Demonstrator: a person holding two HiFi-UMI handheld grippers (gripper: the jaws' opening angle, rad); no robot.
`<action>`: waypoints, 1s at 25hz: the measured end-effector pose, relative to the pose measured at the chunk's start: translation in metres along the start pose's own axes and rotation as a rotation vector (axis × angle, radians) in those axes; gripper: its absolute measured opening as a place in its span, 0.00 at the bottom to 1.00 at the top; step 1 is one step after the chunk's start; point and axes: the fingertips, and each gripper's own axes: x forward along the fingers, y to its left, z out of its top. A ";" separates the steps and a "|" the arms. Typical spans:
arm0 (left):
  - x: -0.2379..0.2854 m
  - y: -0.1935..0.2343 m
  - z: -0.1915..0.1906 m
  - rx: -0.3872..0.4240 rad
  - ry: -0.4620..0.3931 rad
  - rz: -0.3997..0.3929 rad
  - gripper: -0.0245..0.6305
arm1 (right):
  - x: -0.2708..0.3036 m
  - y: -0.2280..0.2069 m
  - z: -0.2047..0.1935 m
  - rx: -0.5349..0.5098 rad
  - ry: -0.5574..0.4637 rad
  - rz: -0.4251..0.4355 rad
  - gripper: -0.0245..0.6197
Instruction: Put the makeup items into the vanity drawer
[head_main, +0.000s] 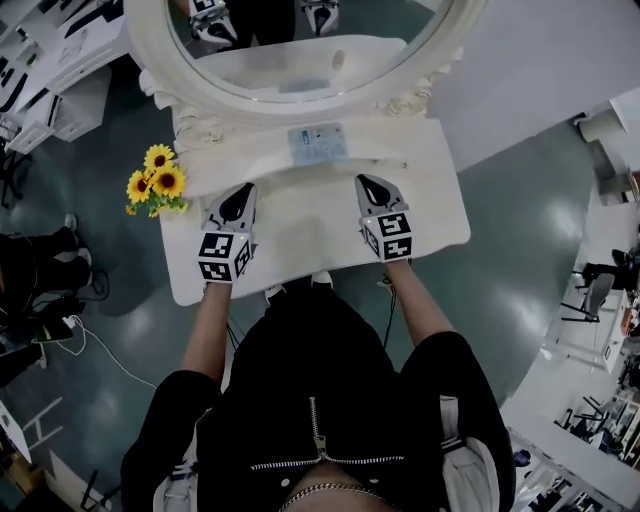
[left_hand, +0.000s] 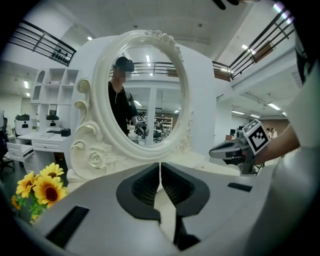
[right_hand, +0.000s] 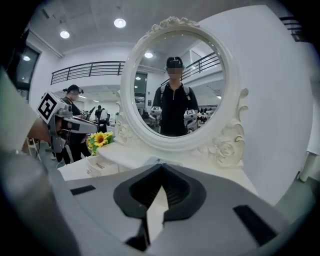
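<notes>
The only makeup thing I can find is a flat pale blue pack (head_main: 318, 143). It lies on the raised step of the vanity, in the middle, just in front of the mirror (head_main: 300, 40). I cannot tell what kind of makeup it is.

I think the pack is light and thin. It may be hard plastic, so it could be slippery and might crack if squeezed hard. It lies flat, so the best place to hold it is probably its near edge, with one tong tip over and one under.

What looks like a little drawer front (right_hand: 100, 167) with a small handle sits in the raised step, on the left part. It looks closed, and I cannot see what is inside. I think it has to be pulled open first.

The left tongs (head_main: 240, 197) are closed, with nothing between them. The right tongs (head_main: 368, 186) are closed too, and also hold nothing. Both are above the white surface (head_main: 300, 235), on the near side of the step. The left tongs are left of the pack and the right tongs are right of it. Neither touches the pack.

Yellow sunflowers (head_main: 155, 180) stand at the far left corner of the surface, well apart from the pack.
</notes>
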 end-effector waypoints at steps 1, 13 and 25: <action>0.005 -0.006 0.001 0.003 0.003 -0.016 0.08 | -0.005 -0.007 -0.004 0.007 0.005 -0.017 0.05; 0.032 -0.038 -0.003 0.025 0.038 -0.112 0.08 | -0.038 -0.051 -0.042 0.056 0.038 -0.155 0.24; 0.037 -0.041 -0.016 0.019 0.081 -0.111 0.08 | -0.027 -0.060 -0.129 0.132 0.241 -0.141 0.32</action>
